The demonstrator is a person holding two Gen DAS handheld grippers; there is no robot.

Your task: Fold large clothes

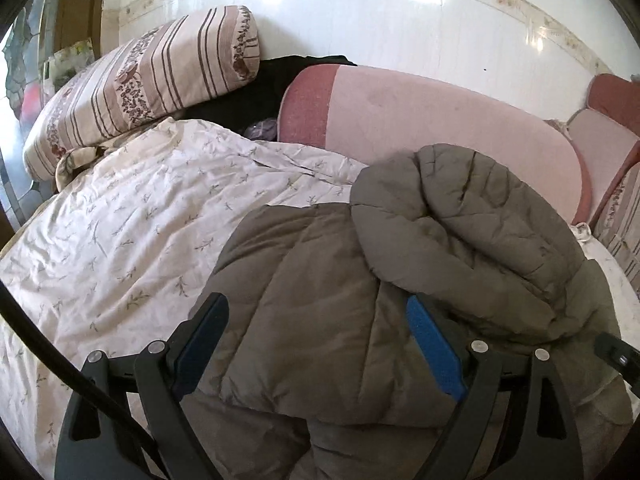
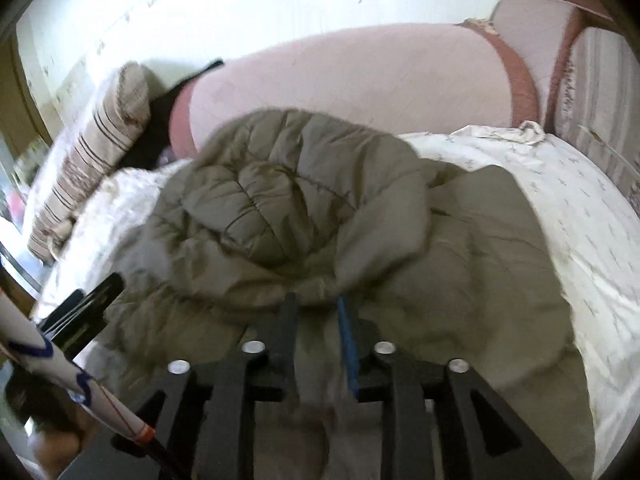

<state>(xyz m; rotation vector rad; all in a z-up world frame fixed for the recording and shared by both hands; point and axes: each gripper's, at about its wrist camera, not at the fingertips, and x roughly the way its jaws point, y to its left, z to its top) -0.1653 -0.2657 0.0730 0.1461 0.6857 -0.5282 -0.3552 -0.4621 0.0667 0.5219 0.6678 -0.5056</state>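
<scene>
Right wrist view motion-blurred; jacket (image 2: 340,240) lower part cut off by frame edge

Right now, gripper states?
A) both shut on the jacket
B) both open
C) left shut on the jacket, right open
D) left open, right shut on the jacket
D: left gripper spread wide over the jacket; right gripper nearly closed, pinching jacket fabric.

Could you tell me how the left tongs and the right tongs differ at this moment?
The left tongs stand wide open over the grey-brown quilted puffer jacket, gripping nothing; the right tongs are nearly closed, pinching a fold of it. The left view is sharp, the right blurred. Both have blue pads and reach over the jacket.
</scene>
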